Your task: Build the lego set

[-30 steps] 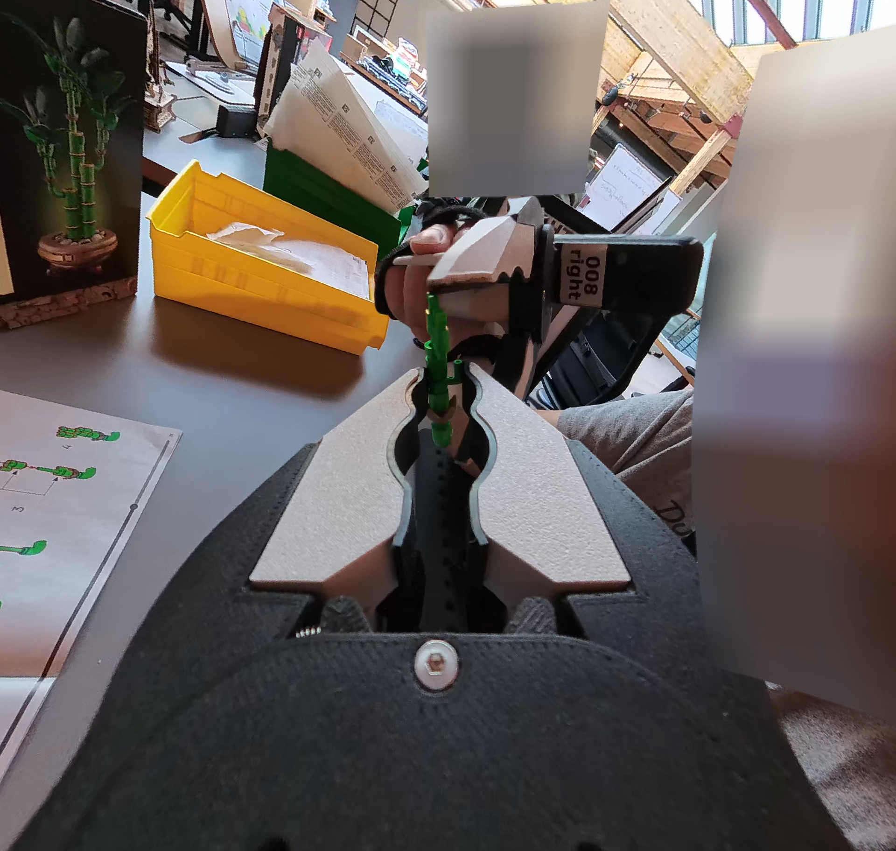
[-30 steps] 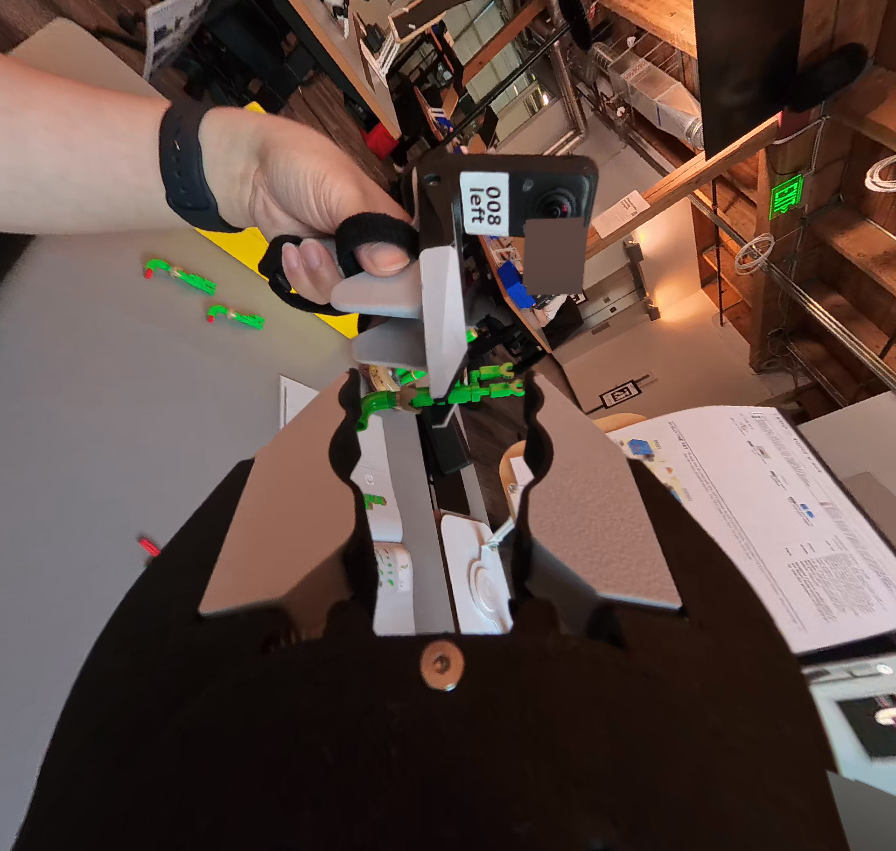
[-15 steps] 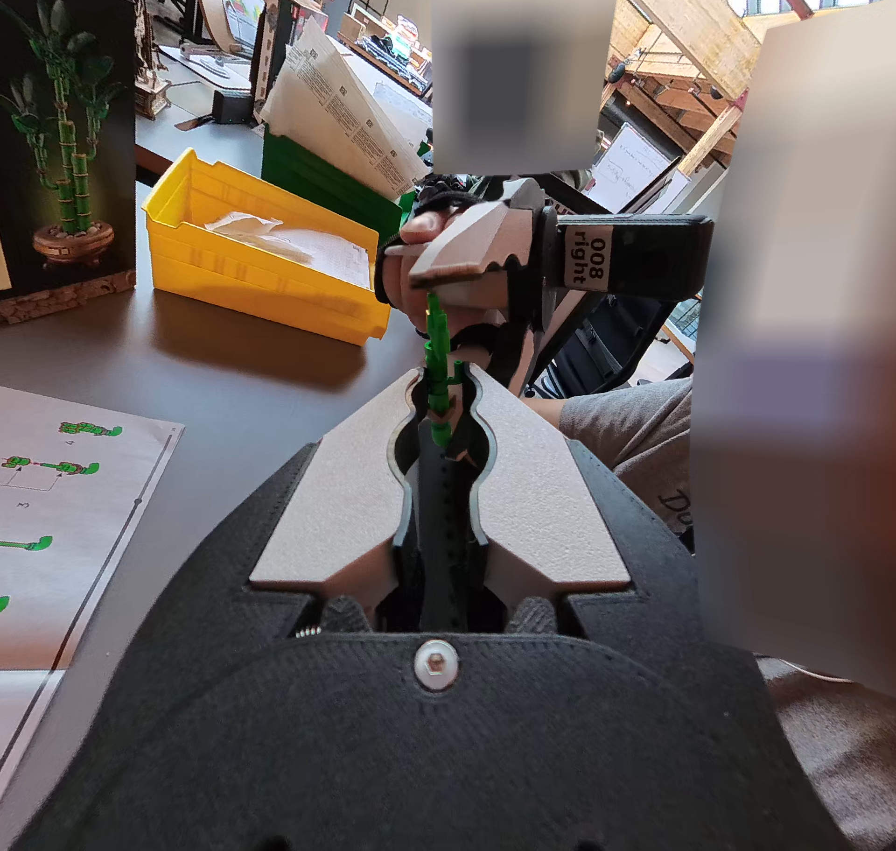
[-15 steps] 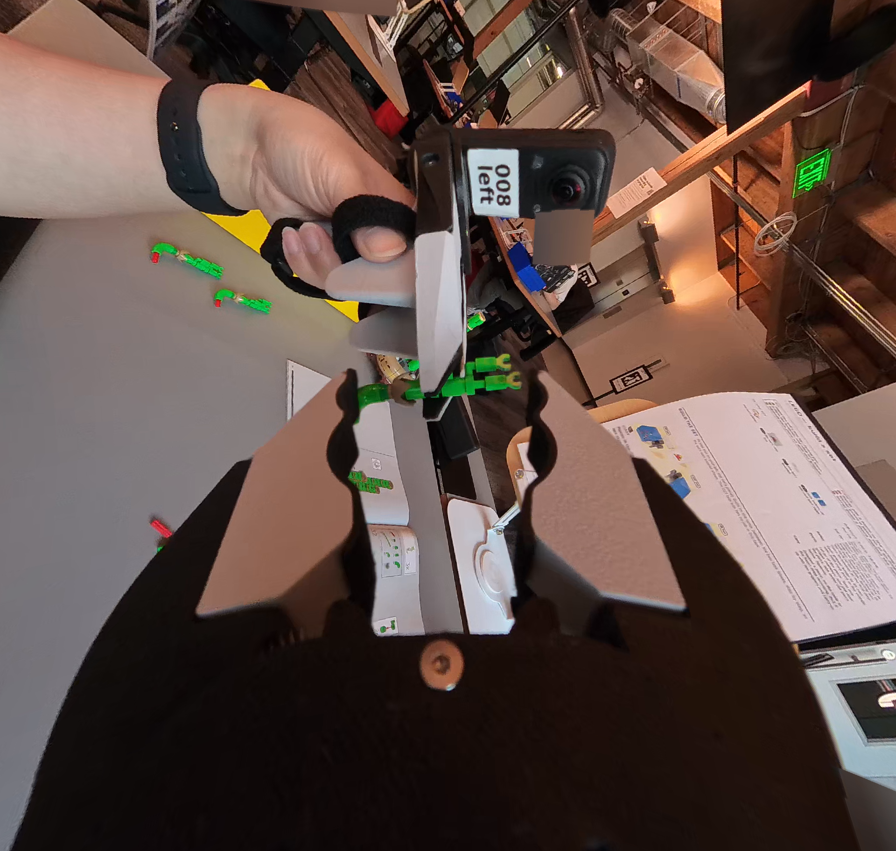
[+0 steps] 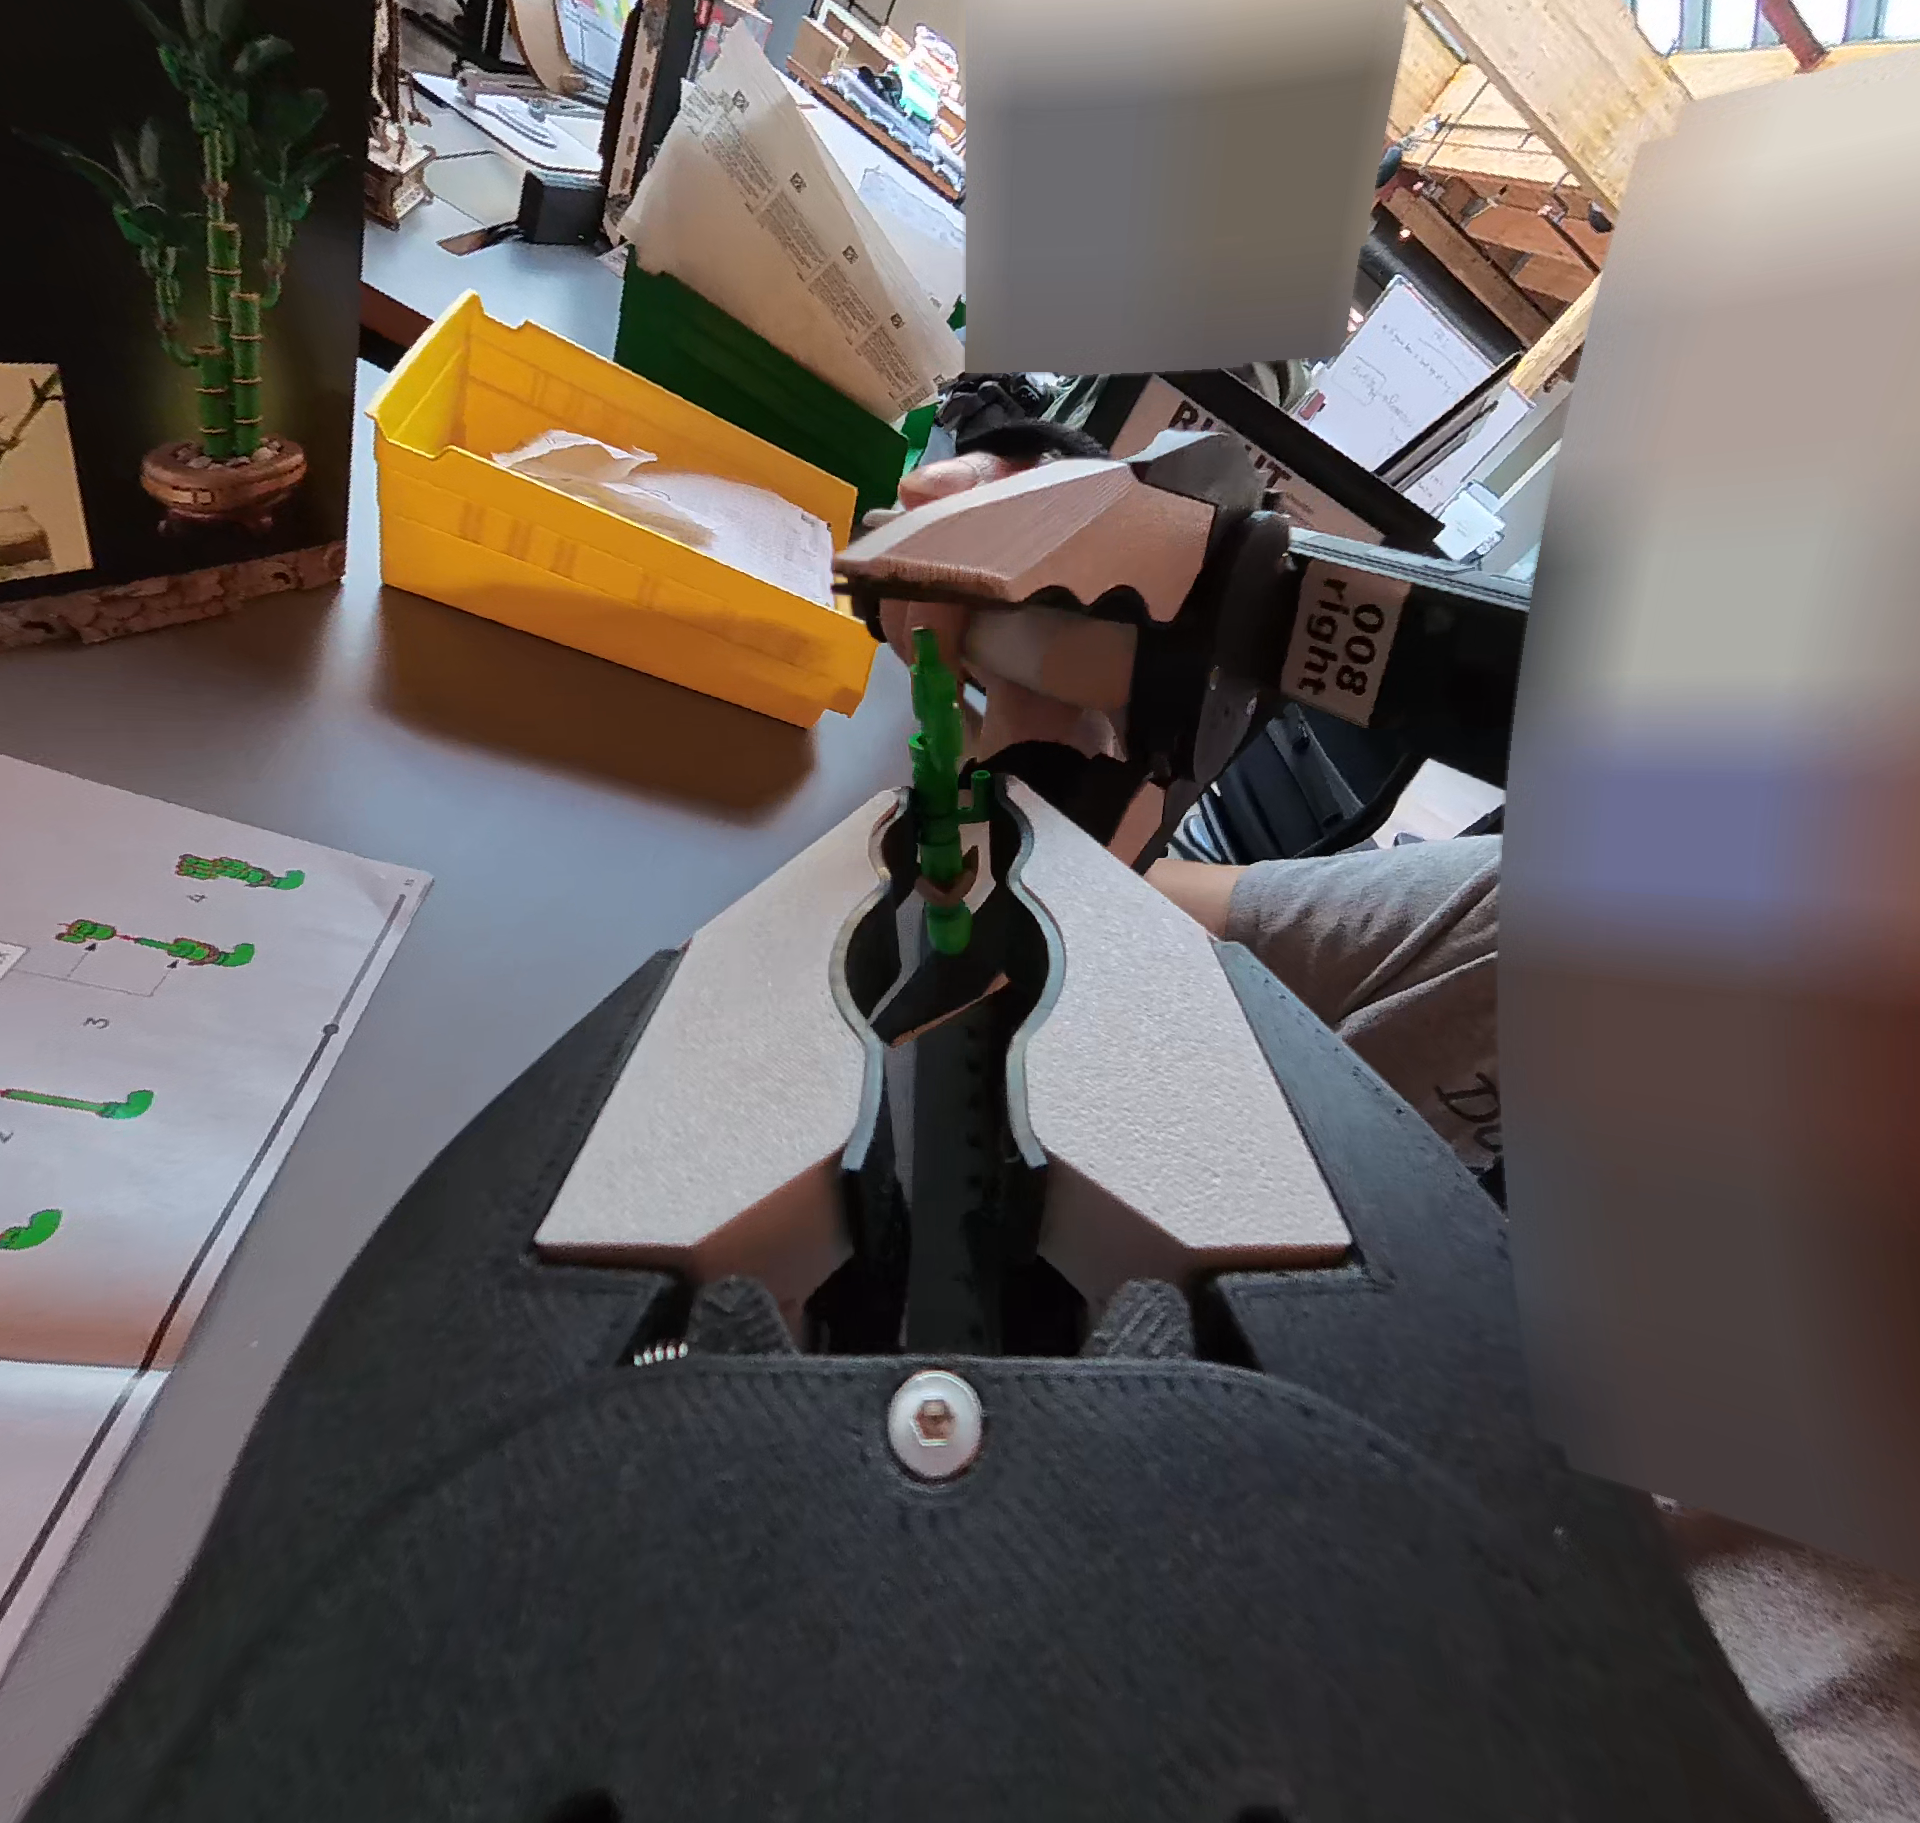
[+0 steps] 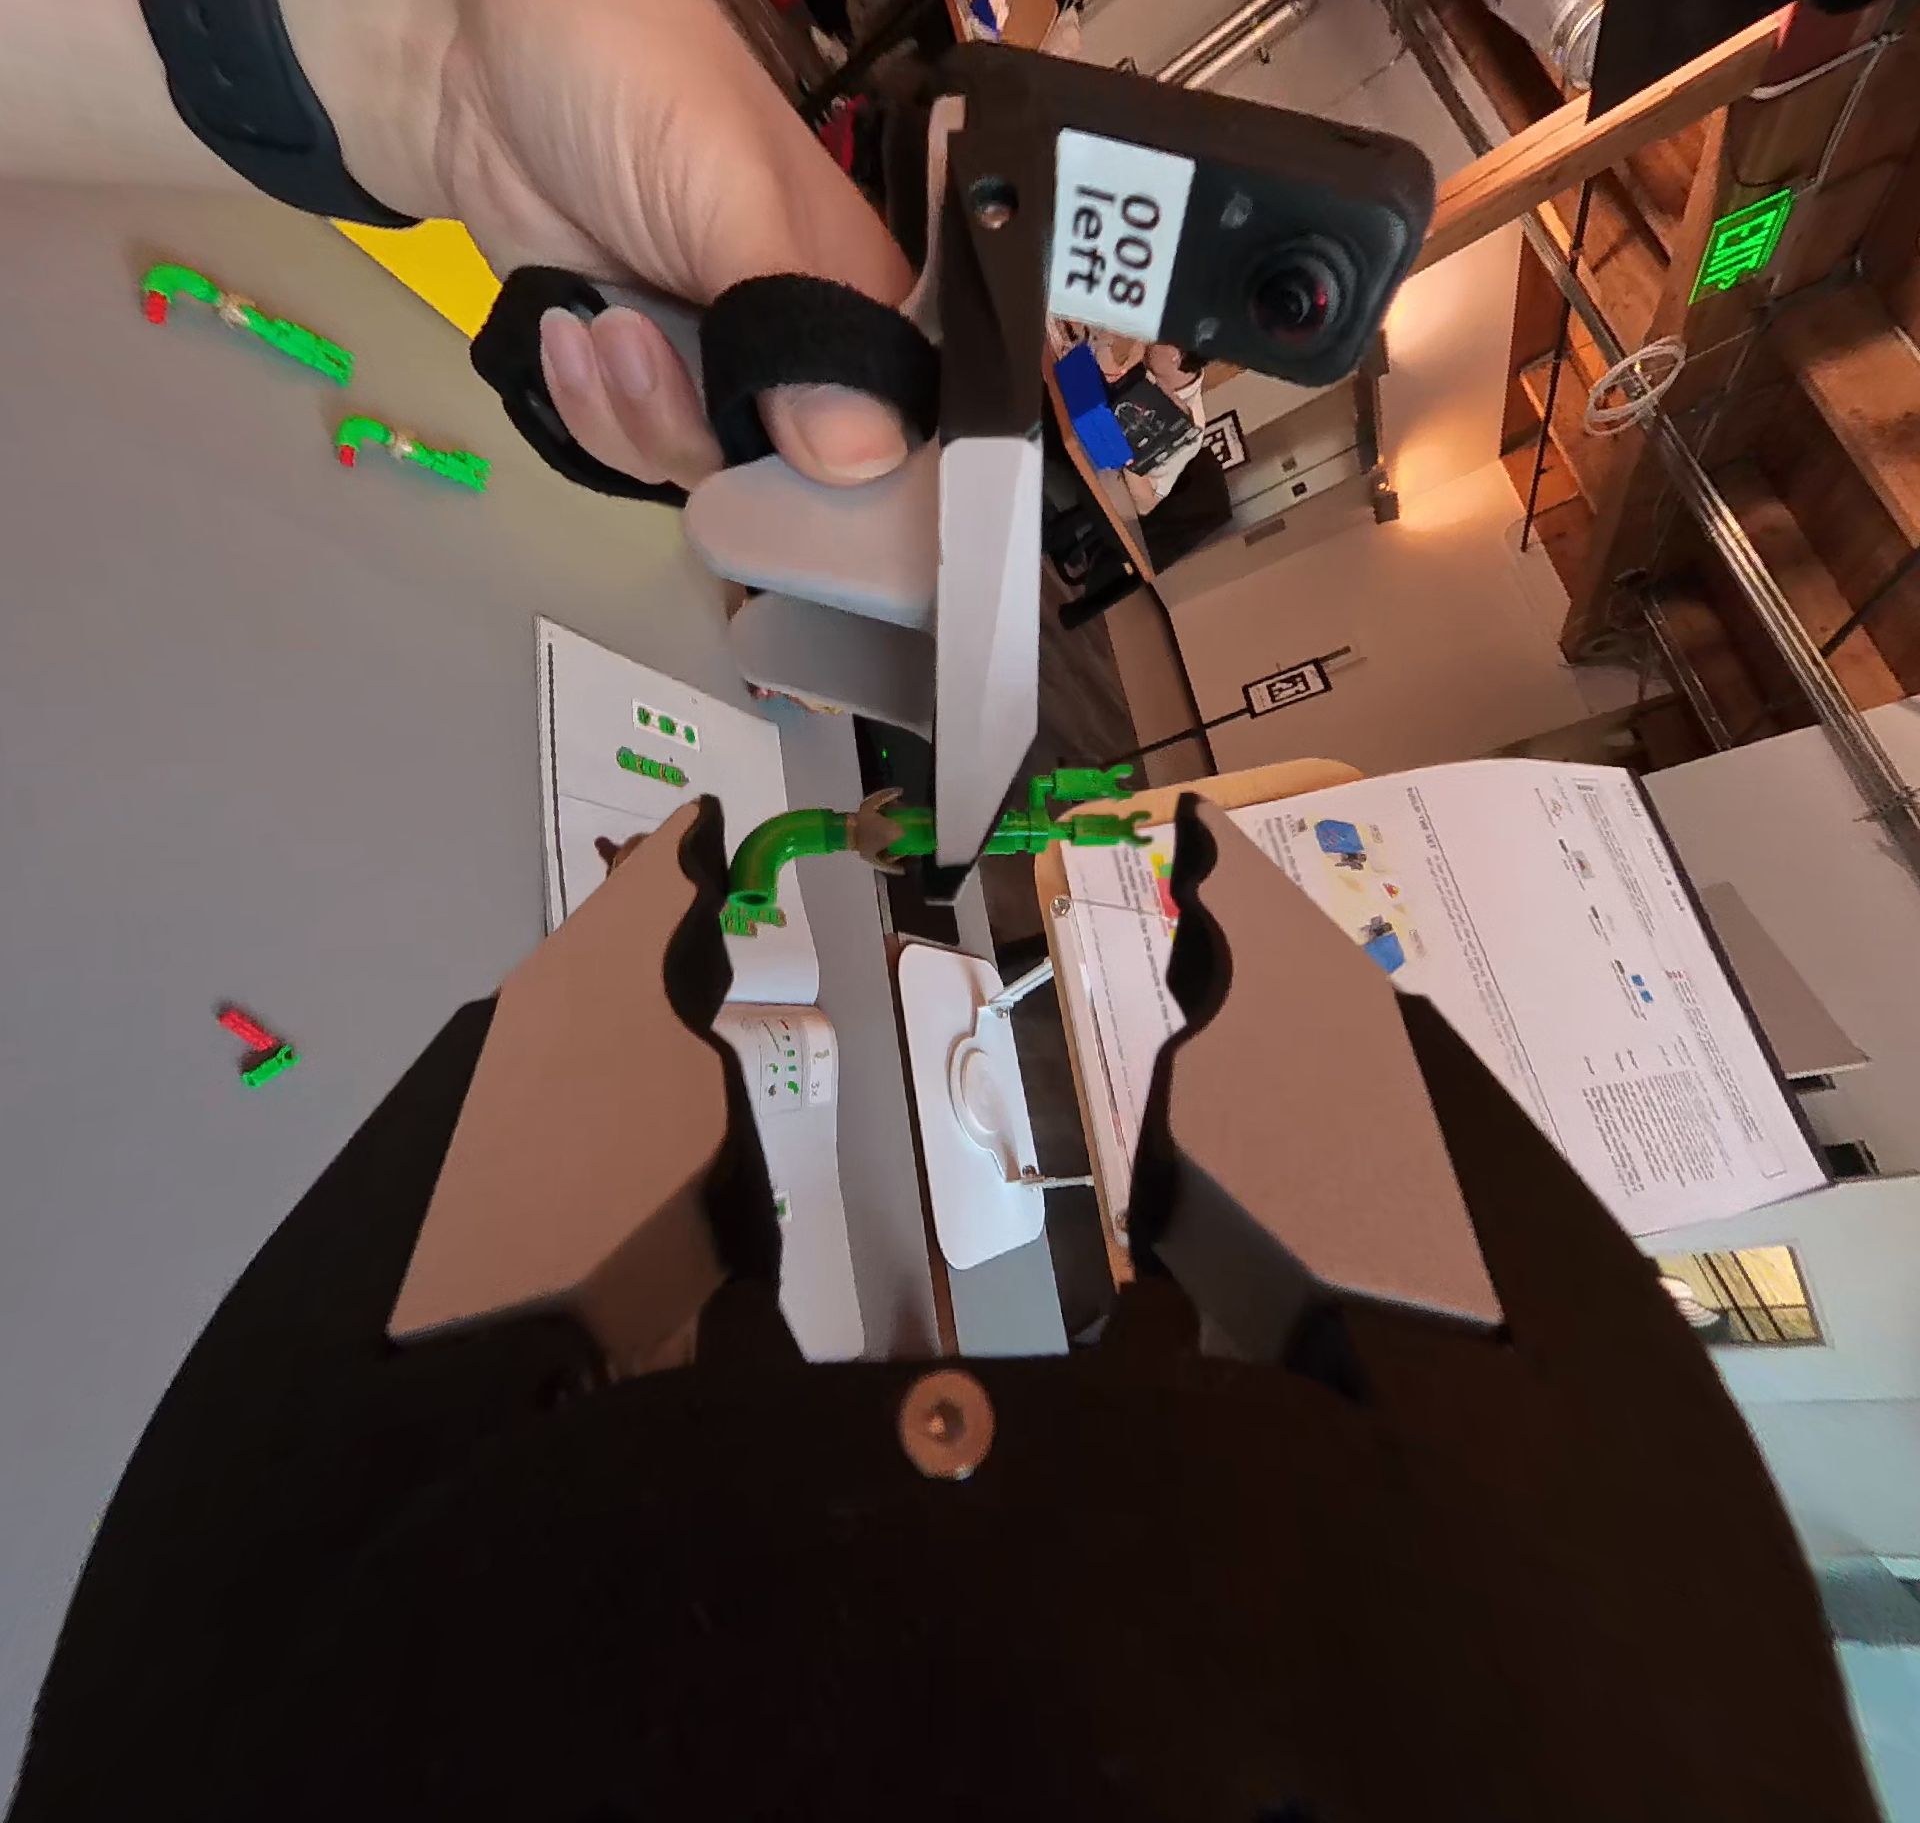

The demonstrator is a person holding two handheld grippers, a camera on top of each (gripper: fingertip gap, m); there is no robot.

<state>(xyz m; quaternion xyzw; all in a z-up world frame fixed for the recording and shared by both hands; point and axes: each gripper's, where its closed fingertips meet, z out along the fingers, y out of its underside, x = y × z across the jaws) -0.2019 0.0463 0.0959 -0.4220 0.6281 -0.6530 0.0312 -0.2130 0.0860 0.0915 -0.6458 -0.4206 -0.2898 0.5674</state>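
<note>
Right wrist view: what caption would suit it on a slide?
The open right gripper faces the left gripper, which pinches a green lego bamboo stem above the grey table and instruction booklet.

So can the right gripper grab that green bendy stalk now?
Probably yes. The right gripper is open, and the green stalk lies across the gap between its fingers. The left gripper pinches the stalk's middle, but the curved end looks free.

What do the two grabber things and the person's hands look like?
Each gripper has a black, rough-textured body, one silver screw and two pale grey fingers with wavy inner edges. See the left gripper and right gripper. Each carries a white sticker, and the left one a small black camera. The left hand wears a black wristband, with black fabric loops around its fingers.
</note>
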